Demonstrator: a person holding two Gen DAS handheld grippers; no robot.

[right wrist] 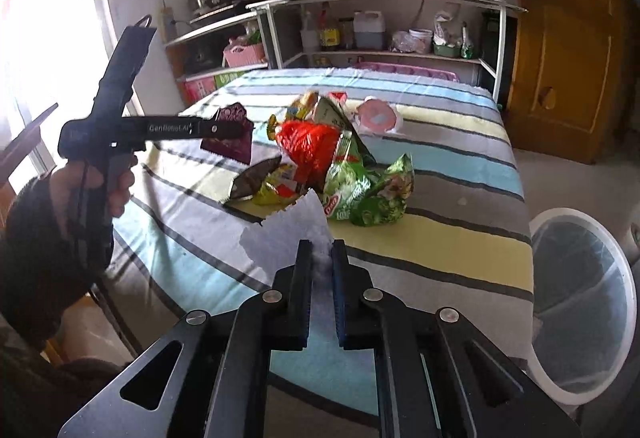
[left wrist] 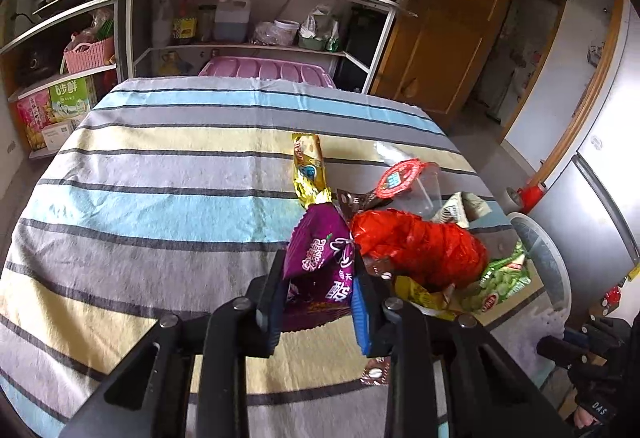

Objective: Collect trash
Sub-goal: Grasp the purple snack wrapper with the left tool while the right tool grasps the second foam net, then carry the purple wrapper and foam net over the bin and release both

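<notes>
A heap of snack wrappers lies on the striped tablecloth (left wrist: pixel 160 197): a crumpled red bag (left wrist: pixel 420 246), a gold wrapper (left wrist: pixel 310 173), a clear cup with a red lid (left wrist: pixel 404 179) and green packets (left wrist: pixel 504 282). My left gripper (left wrist: pixel 320 270) is shut on a purple snack packet (left wrist: pixel 320 258), lifted off the cloth. In the right wrist view my right gripper (right wrist: pixel 322 254) is shut on a white crumpled tissue (right wrist: pixel 288 230), just in front of the red bag (right wrist: pixel 312 145) and green packets (right wrist: pixel 360 189). The left gripper (right wrist: pixel 236 129) appears there at the left, holding the purple packet (right wrist: pixel 232 141).
A round white trash bin (right wrist: pixel 584 302) stands on the floor beside the table's right edge, also seen in the left wrist view as a white bin (left wrist: pixel 540 254). Metal shelves (left wrist: pixel 256 17) with pots, bottles and baskets stand beyond the table. A wooden door (right wrist: pixel 568 37) is at the right.
</notes>
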